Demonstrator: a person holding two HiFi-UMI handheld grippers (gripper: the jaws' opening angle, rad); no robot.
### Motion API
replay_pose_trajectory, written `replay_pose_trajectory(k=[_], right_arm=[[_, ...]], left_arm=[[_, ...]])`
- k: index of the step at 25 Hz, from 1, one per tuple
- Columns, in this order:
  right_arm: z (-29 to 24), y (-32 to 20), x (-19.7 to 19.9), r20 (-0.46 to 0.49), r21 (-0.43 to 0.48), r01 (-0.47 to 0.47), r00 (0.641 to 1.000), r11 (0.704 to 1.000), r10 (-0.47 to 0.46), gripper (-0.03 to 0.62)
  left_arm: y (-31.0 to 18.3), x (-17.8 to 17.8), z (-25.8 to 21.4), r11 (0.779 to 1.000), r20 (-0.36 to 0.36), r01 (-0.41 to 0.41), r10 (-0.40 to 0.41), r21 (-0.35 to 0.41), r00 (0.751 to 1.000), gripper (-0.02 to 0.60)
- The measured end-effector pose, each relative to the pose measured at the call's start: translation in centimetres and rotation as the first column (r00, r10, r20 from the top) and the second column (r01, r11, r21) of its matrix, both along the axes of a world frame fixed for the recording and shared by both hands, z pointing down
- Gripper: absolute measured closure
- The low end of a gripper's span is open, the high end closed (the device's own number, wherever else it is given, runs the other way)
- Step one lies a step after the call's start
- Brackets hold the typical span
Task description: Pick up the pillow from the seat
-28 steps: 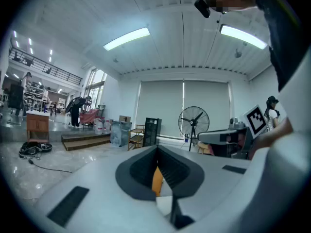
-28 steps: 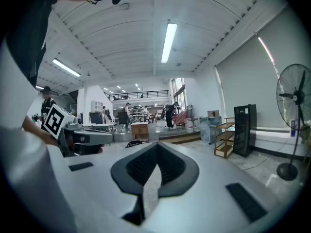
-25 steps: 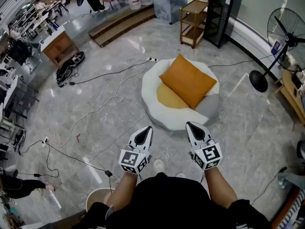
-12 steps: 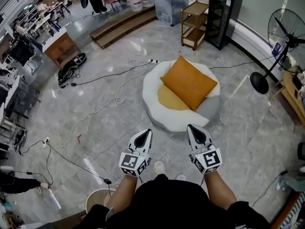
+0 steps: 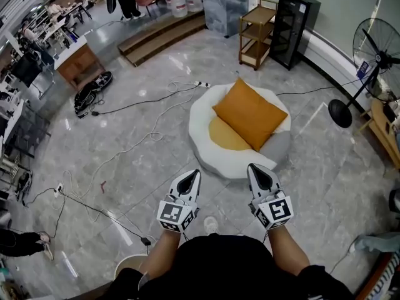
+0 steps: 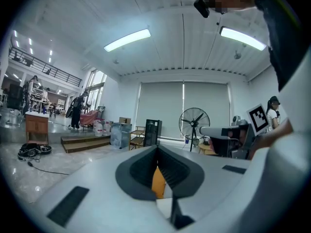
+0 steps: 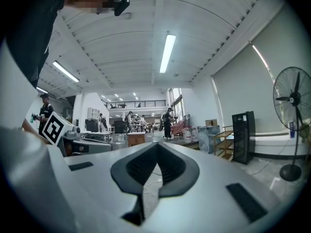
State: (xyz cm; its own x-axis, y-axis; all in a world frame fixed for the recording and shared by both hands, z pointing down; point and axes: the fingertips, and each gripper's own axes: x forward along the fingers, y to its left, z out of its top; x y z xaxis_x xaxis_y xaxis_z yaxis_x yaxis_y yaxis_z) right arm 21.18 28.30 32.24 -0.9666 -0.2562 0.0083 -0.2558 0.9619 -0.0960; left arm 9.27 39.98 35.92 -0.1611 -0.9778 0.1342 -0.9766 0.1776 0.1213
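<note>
- Head view: the orange pillow [image 5: 250, 114] leans on the white seat [image 5: 206, 144], centre-right. The left claw [image 5: 187, 181] and right claw [image 5: 261, 177] are low centre, well short of it. Looks like the approach step.
- Left gripper view: tips together, nothing held.
- Right gripper view: closed too, empty. Next up, I'd guess: get closer and open.

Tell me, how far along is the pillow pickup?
Nothing looks done yet: the orange pillow lies on the white seat, untouched. In hand: nothing; the left gripper and right gripper are shut and empty, short of the seat. Left: reach it, open, grip the pillow and lift.
</note>
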Motion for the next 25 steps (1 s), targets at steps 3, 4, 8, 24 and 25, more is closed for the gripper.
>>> replay_pose_trajectory(k=[3, 4, 8, 24, 25], right_arm=[[0.1, 0.0, -1.4, 0.006, 0.004, -0.022, 1.0, 1.0, 0.022, 0.588], [0.1, -0.1, -1.9, 0.001, 0.006, -0.031, 1.0, 1.0, 0.031, 0.588], [0.2, 0.0, -3.8, 0.005, 0.014, -0.039, 0.999, 0.999, 0.039, 0.588], [2.4, -4.6, -8.5, -0.037, 0.005, -0.057, 0.998, 0.998, 0.057, 0.588], [2.6, -5.5, -8.9, -0.038, 0.001, -0.062, 0.997, 0.998, 0.062, 0.588]], left_arm=[[0.0, -1.5, -0.1, 1.0, 0.001, -0.014, 0.014, 0.01, 1.0, 0.569], [-0.1, -2.0, -0.2, 1.0, 0.004, -0.018, 0.018, 0.014, 1.0, 0.569], [-0.3, -4.1, -0.3, 0.999, 0.009, -0.033, 0.033, 0.023, 0.999, 0.569], [-5.4, -8.5, 1.7, 0.997, -0.016, -0.075, 0.075, -0.003, 0.997, 0.569], [-6.1, -8.9, 1.8, 0.997, -0.015, -0.079, 0.079, -0.007, 0.997, 0.569]])
